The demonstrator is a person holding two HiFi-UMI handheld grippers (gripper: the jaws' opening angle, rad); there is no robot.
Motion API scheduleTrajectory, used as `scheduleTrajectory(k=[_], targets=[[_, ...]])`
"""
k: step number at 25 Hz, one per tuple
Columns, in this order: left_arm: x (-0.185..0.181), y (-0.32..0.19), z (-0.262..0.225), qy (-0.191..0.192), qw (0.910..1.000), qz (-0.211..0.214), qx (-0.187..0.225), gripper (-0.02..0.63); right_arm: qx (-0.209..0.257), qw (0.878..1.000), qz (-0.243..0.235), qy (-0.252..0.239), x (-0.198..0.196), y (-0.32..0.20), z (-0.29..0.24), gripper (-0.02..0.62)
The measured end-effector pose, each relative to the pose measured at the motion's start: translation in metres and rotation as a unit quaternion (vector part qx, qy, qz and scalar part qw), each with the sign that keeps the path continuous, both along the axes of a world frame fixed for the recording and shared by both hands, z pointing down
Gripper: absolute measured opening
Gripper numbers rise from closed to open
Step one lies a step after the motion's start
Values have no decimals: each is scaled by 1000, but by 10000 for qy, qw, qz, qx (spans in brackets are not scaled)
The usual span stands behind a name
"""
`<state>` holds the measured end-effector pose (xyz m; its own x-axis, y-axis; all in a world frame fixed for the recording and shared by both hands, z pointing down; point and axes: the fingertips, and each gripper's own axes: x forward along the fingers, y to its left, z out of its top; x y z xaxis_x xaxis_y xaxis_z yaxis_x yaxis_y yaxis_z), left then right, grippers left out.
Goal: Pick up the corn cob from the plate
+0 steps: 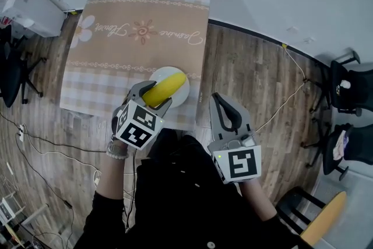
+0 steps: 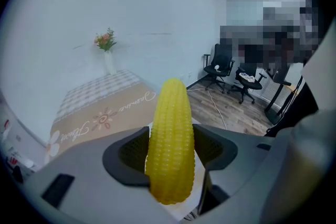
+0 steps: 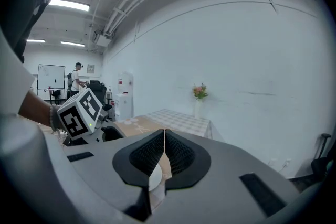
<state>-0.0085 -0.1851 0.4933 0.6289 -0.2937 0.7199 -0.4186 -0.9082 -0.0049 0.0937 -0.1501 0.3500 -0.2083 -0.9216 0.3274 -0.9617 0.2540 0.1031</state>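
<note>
Between the jaws of the left gripper (image 1: pixel 154 96) sits the corn cob (image 1: pixel 165 88), clamped across its lower half by both ribbed pads. In the left gripper view the yellow cob (image 2: pixel 170 134) stands lengthwise along the left gripper (image 2: pixel 171 150), its blunt tip projecting well beyond the jaws. From the head view the cob lies over the white plate (image 1: pixel 158 74), tip toward that plate's right rim; contact with the plate cannot be judged. The plate rests on the tablecloth (image 1: pixel 140 14), at the table's near edge, right of its middle. The left gripper's marker cube (image 1: pixel 139 126) overhangs that near edge.

The right gripper (image 1: pixel 225 109) is held off the table, beside its near right corner, above the wood floor (image 1: pixel 256 84). Its jaws are together with nothing between them, as the right gripper view shows (image 3: pixel 164 150). A vase of flowers (image 2: pixel 107 50) stands at the table's far edge, against the wall.
</note>
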Motion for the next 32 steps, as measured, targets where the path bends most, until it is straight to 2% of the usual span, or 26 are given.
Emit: scheduleTrajectory(k=[3, 17, 27, 32], targets=[[-3, 2, -18, 138, 9997, -148, 124, 267, 213, 9998, -54, 20, 1, -1, -10, 43], [-18, 9, -95, 585, 9933, -680, 729, 267, 578, 9981, -212, 79, 1, -8, -36, 43], [-23, 12, -139, 745, 9856, -773, 1306, 267, 828, 9956, -417, 130, -4, -13, -53, 43], [-28, 15, -148, 743, 9831, -851, 1439, 267, 924, 9940, -575, 132, -11, -17, -58, 43]])
